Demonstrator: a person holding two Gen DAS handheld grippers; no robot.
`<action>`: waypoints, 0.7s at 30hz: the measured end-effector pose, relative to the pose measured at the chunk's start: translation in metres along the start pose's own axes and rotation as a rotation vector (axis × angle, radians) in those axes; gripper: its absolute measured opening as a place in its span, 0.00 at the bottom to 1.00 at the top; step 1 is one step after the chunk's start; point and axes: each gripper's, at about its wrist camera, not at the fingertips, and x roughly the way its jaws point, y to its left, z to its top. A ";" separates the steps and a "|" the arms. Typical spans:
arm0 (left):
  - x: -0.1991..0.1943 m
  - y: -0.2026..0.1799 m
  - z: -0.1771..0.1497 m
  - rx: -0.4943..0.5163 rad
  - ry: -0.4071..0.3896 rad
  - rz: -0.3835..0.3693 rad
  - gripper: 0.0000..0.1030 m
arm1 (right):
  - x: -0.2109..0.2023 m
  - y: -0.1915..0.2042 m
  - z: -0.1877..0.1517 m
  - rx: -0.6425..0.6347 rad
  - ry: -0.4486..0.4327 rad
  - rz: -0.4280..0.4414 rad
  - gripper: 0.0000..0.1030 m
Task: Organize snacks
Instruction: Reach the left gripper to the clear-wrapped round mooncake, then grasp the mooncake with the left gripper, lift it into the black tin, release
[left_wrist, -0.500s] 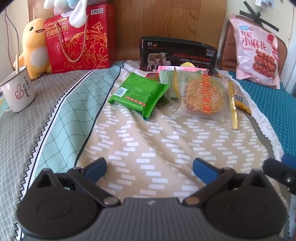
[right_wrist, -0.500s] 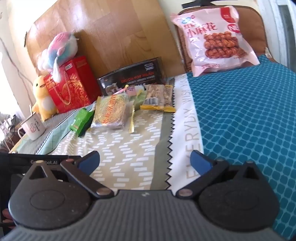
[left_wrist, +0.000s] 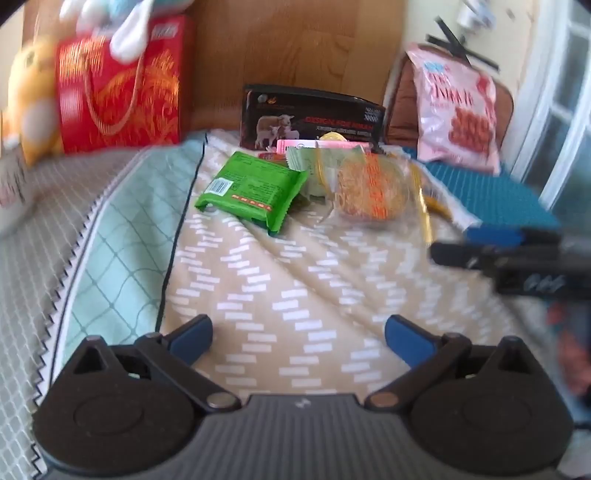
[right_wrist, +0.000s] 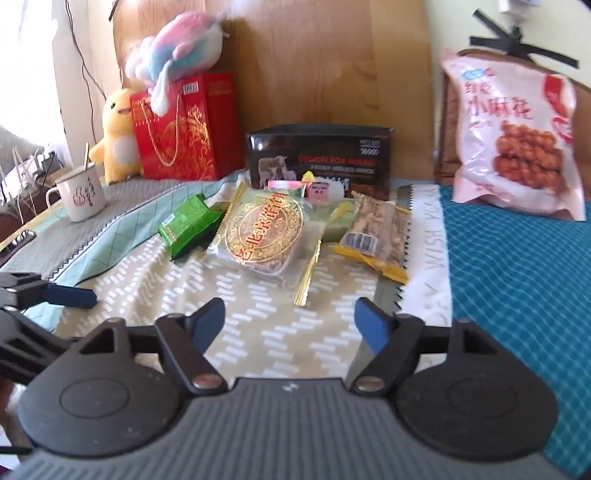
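a: what's the biggest thing here?
b: the bed cover (right_wrist: 517, 295), teal on the right, beige with white dashes in the middle. then the red gift bag (right_wrist: 181, 129) against the wooden headboard, and the pink snack bag (right_wrist: 517, 140) propped up at the far right

a: and the black box?
b: the black box (right_wrist: 317, 158) stands at the back, right behind the loose snacks

a: where do those lie?
b: in a cluster on the beige part: the round cake in clear wrap (right_wrist: 269, 232) in the middle, the green packet (left_wrist: 255, 188) just left of it, the yellow-edged nut bar (right_wrist: 376, 232) to its right

a: the claws?
b: the left gripper (left_wrist: 299, 336) is spread wide with only cloth between its pads; the right gripper (right_wrist: 291, 325) is also apart and holds nothing, nearer the cake
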 end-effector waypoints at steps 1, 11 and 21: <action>-0.001 0.009 0.008 -0.047 0.006 -0.036 1.00 | 0.003 0.003 0.002 -0.007 0.009 -0.002 0.71; 0.037 -0.017 0.091 0.008 -0.076 -0.098 0.92 | 0.025 -0.004 0.014 -0.117 0.065 0.078 0.60; 0.080 -0.033 0.076 0.008 0.056 -0.197 0.46 | 0.026 -0.005 0.017 -0.130 0.038 0.113 0.28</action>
